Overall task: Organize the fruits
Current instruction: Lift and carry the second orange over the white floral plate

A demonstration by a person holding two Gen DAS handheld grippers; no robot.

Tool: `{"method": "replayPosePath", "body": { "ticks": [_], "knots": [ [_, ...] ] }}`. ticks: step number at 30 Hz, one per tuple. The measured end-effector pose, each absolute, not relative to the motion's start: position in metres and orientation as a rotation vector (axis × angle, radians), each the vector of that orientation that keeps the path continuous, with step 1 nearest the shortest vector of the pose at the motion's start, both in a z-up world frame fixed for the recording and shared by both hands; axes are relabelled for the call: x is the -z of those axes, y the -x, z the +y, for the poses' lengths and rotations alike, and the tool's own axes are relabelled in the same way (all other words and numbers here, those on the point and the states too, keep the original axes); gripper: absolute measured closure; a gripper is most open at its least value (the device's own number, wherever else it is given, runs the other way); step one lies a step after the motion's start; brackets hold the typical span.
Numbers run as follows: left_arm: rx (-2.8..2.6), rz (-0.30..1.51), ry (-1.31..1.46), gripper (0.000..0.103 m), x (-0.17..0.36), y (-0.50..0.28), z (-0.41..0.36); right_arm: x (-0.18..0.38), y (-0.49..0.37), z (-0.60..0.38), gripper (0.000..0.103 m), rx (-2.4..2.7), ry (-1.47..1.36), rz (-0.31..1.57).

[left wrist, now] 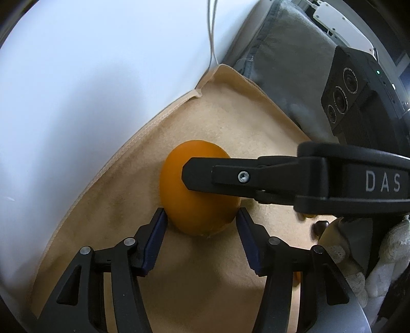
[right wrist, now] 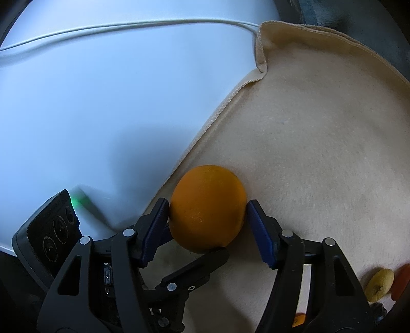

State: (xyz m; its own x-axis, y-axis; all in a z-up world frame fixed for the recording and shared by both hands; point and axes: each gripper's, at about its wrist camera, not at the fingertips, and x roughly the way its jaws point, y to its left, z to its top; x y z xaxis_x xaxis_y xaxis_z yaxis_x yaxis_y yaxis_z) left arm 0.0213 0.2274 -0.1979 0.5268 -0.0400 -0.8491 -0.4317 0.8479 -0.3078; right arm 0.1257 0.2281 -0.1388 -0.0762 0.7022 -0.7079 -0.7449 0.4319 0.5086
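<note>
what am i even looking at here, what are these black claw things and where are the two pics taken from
There is no robot here. A person holds a black two-finger gripper with blue pads in each hand, and each one carries a wide-angle camera that looks forward along its fingers. One picture comes from the left gripper, the other from the right gripper, so each also catches part of the other.

A beige fleece cloth lies on a white tabletop, with a thin white cable running across the far side. On the cloth sits a round orange fruit.

Both grippers are around that same fruit. The right one's pads look pressed on its sides. The left one's pads flank it closely, but I cannot tell whether they squeeze.
</note>
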Motion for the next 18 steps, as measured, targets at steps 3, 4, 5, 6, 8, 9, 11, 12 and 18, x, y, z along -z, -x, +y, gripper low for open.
{"method": "replayPosePath", "body": {
  "ticks": [3, 4, 5, 6, 8, 9, 11, 12, 18],
  "knots": [
    [-0.246, 0.993, 0.514, 0.048, 0.192, -0.019, 0.223, 0.135, -0.123, 0.221, 0.037, -1.204, 0.041, 1.123],
    [-0.245, 0.99, 0.507, 0.048, 0.19, -0.019, 0.222, 0.134, -0.123, 0.218, 0.037, -1.205, 0.036, 1.121],
    [-0.243, 0.988, 0.503, 0.048, 0.188, -0.019, 0.22, 0.134, -0.122, 0.212, 0.037, -1.206, 0.031, 1.118],
    [-0.24, 0.985, 0.497, 0.048, 0.185, -0.019, 0.218, 0.132, -0.121, 0.208, 0.037, -1.205, 0.024, 1.113],
    [-0.229, 0.981, 0.489, 0.048, 0.181, -0.019, 0.213, 0.131, -0.121, 0.2, 0.037, -1.202, 0.021, 1.101],
    [-0.226, 0.98, 0.488, 0.048, 0.179, -0.019, 0.212, 0.132, -0.123, 0.197, 0.037, -1.199, 0.02, 1.096],
    [-0.21, 0.977, 0.48, 0.048, 0.174, -0.019, 0.204, 0.127, -0.125, 0.184, 0.037, -1.191, 0.015, 1.084],
    [-0.206, 0.976, 0.478, 0.048, 0.172, -0.019, 0.201, 0.125, -0.125, 0.179, 0.037, -1.186, 0.012, 1.079],
    [-0.148, 0.969, 0.456, 0.048, 0.161, -0.023, 0.171, 0.116, -0.12, 0.142, 0.037, -1.14, -0.017, 1.049]
  ]
}}
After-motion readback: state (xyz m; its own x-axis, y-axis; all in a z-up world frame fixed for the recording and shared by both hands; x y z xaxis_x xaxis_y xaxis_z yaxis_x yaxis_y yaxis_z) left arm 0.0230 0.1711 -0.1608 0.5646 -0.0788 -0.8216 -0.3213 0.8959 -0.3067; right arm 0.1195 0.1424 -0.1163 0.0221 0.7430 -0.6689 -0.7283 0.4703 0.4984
